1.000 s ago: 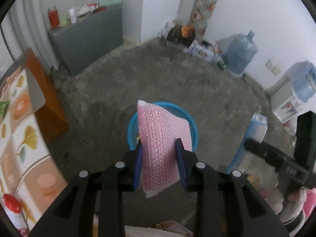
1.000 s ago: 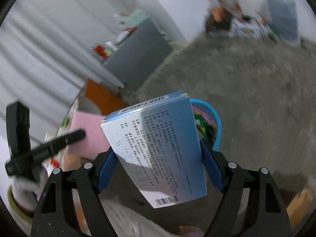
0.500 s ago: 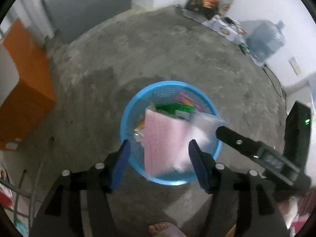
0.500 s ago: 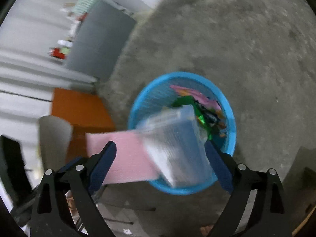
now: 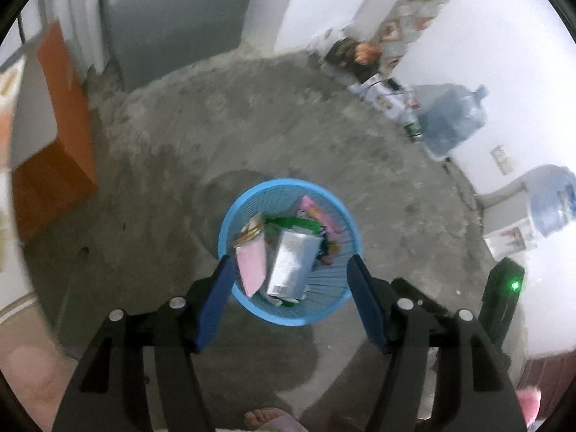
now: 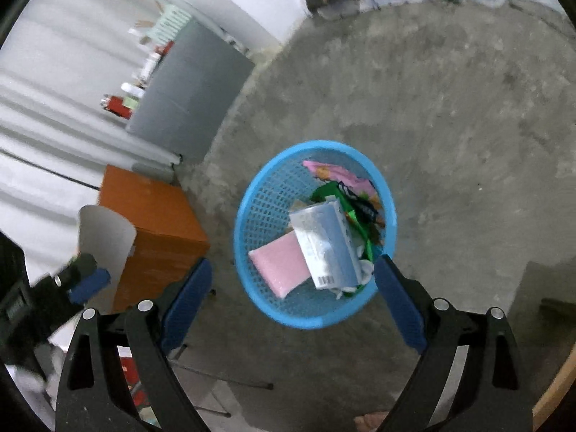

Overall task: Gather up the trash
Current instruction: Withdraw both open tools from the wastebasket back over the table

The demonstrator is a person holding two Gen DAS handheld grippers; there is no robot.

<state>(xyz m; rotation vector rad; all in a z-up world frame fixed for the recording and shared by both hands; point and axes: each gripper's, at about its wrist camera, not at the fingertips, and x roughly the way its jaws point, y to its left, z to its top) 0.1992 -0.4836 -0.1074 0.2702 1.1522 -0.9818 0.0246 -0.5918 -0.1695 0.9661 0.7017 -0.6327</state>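
left view, tool pose: the left tool [image 5: 288, 280] points steeply down at the blue basket [image 5: 230, 216] on the concrete floor [image 5: 252, 126]; its blue pads stand apart with nothing between them, having just been opening.
left view, task things: the pink bubble mailer [image 5: 252, 266] lies inside the basket just beyond the tool's left pad, leaning against the basket wall; the light blue box [image 5: 291, 262] lies beside it, touching it, over green and pink wrappers [image 5: 316, 216].
left view, change: a second ago the mailer was clamped upright between these pads above the basket; now it rests in the basket.
left view, only here: a bare foot [image 5: 266, 417] at the bottom edge, two water jugs [image 5: 450, 122] along the wall to the right, and a black part of the other device with a green light [image 5: 504, 302] beside the right finger.
right view, tool pose: the right tool [image 6: 291, 280] also tilts down over the basket [image 6: 252, 198]; its pads are spread wide and hold nothing, having just been opening.
right view, task things: the box [image 6: 324, 244] lies barcode end toward the tool, overlapping the mailer [image 6: 280, 266] on its left.
right view, change: a second ago the box was gripped between these pads; now it lies in the basket.
right view, only here: the orange cabinet [image 6: 162, 230] left of the basket, a grey cabinet [image 6: 187, 93] with blurred bottles on top, and the left tool [image 6: 72, 284] at the left edge.
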